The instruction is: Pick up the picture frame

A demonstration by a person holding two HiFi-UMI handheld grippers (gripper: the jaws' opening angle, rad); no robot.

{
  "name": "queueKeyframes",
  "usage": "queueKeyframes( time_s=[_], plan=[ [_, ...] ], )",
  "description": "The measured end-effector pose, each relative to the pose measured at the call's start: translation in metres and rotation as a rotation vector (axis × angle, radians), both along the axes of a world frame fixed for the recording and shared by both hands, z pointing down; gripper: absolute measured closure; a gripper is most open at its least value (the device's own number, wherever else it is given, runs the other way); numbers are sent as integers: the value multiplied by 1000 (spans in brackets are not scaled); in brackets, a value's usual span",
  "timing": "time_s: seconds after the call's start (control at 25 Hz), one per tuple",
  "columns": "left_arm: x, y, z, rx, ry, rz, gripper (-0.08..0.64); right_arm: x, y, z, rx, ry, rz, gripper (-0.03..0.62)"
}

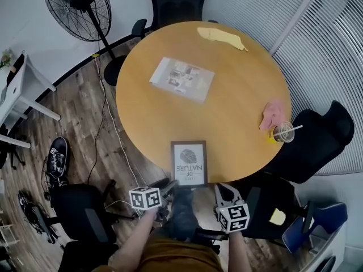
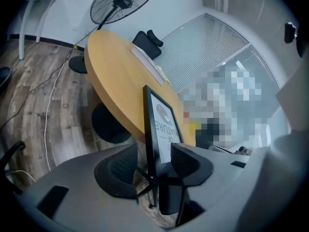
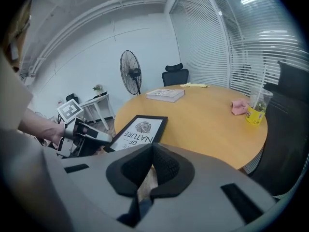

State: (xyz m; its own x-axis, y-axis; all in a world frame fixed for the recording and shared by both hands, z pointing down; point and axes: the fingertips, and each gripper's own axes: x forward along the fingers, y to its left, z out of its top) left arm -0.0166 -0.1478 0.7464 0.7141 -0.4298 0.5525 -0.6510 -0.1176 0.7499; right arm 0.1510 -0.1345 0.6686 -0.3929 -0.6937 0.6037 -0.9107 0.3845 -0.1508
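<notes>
The picture frame (image 1: 189, 163), black-edged with a white print, lies flat at the near edge of the round wooden table (image 1: 238, 95). My left gripper (image 1: 170, 187) is at the frame's near left corner. In the left gripper view the frame (image 2: 161, 122) stands edge-on between the jaws of the left gripper (image 2: 153, 166). Those jaws are open, with a gap on the left side of the frame. The right gripper view shows the frame (image 3: 137, 132) with the left gripper (image 3: 91, 138) at its corner. My right gripper (image 1: 222, 190) hovers just off the table's rim, and in its own view the right gripper (image 3: 150, 170) is shut with nothing in it.
A thin book (image 1: 182, 79) lies mid-table, a yellow cloth (image 1: 221, 37) at the far side, a pink cloth (image 1: 273, 113) and a cup with a straw (image 1: 282, 132) at the right rim. Black chairs (image 1: 315, 140) ring the table. A standing fan (image 1: 77, 7) and cables are left.
</notes>
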Motion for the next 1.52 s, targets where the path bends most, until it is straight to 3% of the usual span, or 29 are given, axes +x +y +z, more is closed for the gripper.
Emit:
queueKeyframes(
  time_s=[0.28, 0.44, 0.68, 1.52],
  plan=[
    [10, -2, 11, -84, 95, -5, 342, 1, -8, 12, -34, -4, -3, 580],
    [23, -2, 12, -133, 191, 1, 346, 2, -14, 17, -47, -4, -4, 580],
    [26, -3, 17, -172, 247, -15, 353, 2, -21, 17, -53, -5, -2, 580],
    [31, -10, 13, -218, 332, -55, 449, 7, -22, 7, -29, -12, 21, 580]
  ],
)
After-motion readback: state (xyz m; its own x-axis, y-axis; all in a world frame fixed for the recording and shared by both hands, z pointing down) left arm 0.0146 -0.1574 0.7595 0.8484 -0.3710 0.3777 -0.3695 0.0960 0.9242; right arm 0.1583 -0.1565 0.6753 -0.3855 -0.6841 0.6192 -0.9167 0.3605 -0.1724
